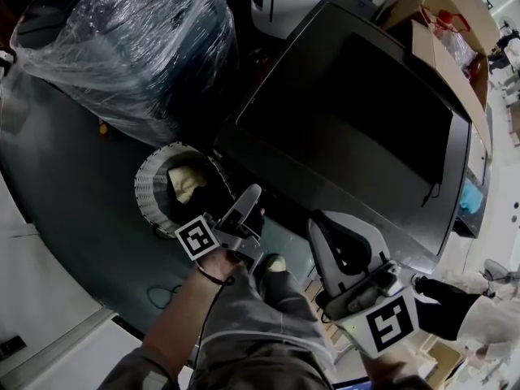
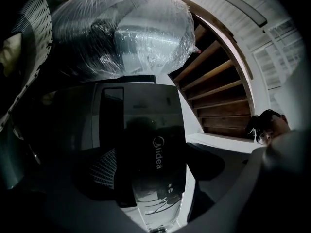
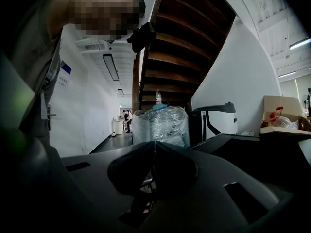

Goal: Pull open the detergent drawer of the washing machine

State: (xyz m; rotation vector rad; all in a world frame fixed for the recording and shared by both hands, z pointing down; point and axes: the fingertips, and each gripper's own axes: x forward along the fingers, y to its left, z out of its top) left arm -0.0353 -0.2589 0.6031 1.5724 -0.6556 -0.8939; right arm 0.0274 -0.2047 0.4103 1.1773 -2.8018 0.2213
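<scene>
White "Midea" lettering [image 2: 158,153] marks the washing machine [image 2: 141,113].

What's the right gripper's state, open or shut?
Shut. In the right gripper view, the right gripper has its jaws meeting along a thin seam, with nothing between them.

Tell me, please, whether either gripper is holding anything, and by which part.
Nothing is held. On the left gripper the jaws stand apart before the washing machine; on the right gripper they are together, empty.
</scene>
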